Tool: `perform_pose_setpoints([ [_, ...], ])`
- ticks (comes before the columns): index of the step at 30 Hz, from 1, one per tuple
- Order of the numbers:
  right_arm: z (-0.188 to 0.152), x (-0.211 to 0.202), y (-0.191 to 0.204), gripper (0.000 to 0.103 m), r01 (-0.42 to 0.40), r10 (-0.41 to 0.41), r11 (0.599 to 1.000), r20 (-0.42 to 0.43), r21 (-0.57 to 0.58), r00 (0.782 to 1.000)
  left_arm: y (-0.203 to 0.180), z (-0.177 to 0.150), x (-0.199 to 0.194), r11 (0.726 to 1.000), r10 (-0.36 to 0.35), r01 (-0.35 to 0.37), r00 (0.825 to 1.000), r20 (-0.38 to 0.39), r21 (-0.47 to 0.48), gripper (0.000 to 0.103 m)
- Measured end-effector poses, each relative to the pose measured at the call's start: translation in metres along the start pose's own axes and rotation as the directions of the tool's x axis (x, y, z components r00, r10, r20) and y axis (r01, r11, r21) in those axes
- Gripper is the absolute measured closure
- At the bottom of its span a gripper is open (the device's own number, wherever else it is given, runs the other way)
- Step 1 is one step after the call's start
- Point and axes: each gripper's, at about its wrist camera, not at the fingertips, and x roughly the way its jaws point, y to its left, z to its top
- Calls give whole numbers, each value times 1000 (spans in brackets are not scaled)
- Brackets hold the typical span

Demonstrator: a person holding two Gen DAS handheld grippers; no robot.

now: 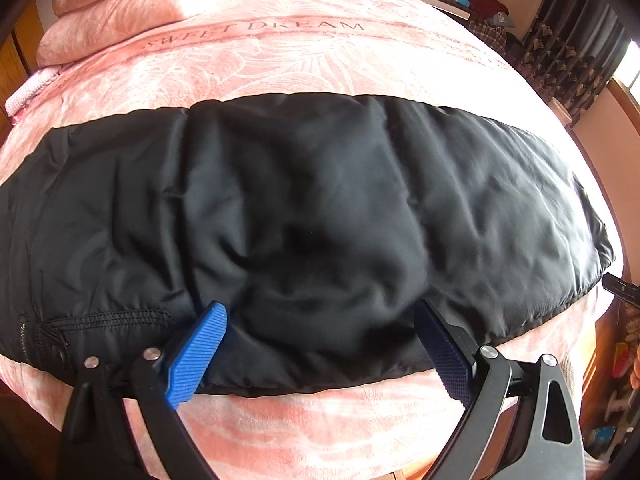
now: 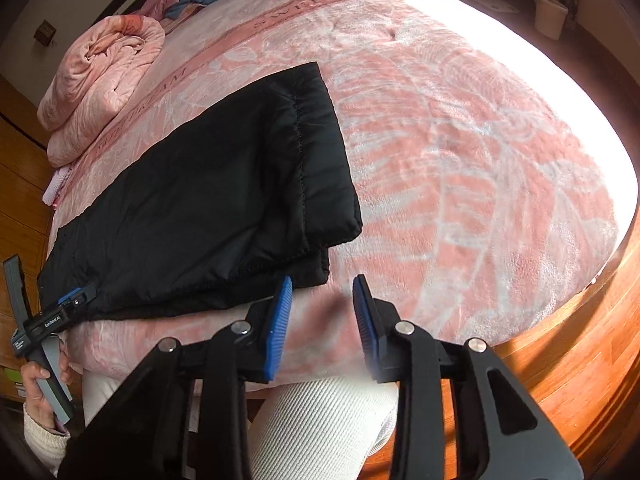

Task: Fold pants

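Left gripper (image 1: 320,320) straddling pants (image 1: 300,208), angled down

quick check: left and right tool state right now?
Left tool: open, pads straddling the black pants near edge.
Right tool: open, empty, beside the pants.

Both wrist cameras looked steeply down at the black pants (image 1: 320,208): the left close over them, the right farther back beyond their hem.

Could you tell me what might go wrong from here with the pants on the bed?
The black pants lie along the near edge of the pink blanket, so a tug could pull them off the bed. The right tool is open and empty beside the offset leg cuffs; it might grab one layer only, or pinch blanket too.
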Motion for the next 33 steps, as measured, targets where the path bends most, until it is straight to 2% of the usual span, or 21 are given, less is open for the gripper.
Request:
perform_pose_setpoints([
  [6,4,6,-10,70,-60,61,998,-8,34,998,-9,-1,0,999,27,-27,1000,-2,35,8],
  [13,9,6,-11,70,-81,81,996,-1,35,997,-10,2,5,998,34,-33,999,-14,46,7],
  [16,11,5,-3,74,-96,96,995,1,17,995,-10,1,3,998,38,-38,999,-11,51,7],
  [18,12,7,0,63,-116,116,993,-9,16,993,-9,0,1,998,46,-45,999,-4,53,7],
  [21,11,18,0,54,-123,124,992,-41,30,991,-7,1,3,997,50,-49,999,-13,51,7],
  [23,13,23,0,49,-143,145,988,-40,54,989,-5,1,3,998,47,-47,999,-14,47,7],
  [25,17,27,-2,49,-169,173,982,-37,89,984,-4,2,3,997,56,-55,998,-13,47,7],
  [26,19,27,0,60,-175,178,982,-34,78,984,-3,3,3,997,59,-58,998,-11,49,7],
  [27,20,26,3,76,-180,183,982,-31,61,983,-1,3,3,997,63,-63,998,-9,53,7],
  [29,23,24,5,85,-214,216,974,-26,75,976,2,3,3,995,83,-83,997,-2,62,7],
  [31,29,9,14,88,-199,199,980,3,29,980,7,2,4,992,104,-104,995,1,66,7],
  [33,35,-13,18,88,-230,228,973,51,18,972,14,2,6,993,106,-106,994,0,59,6],
])
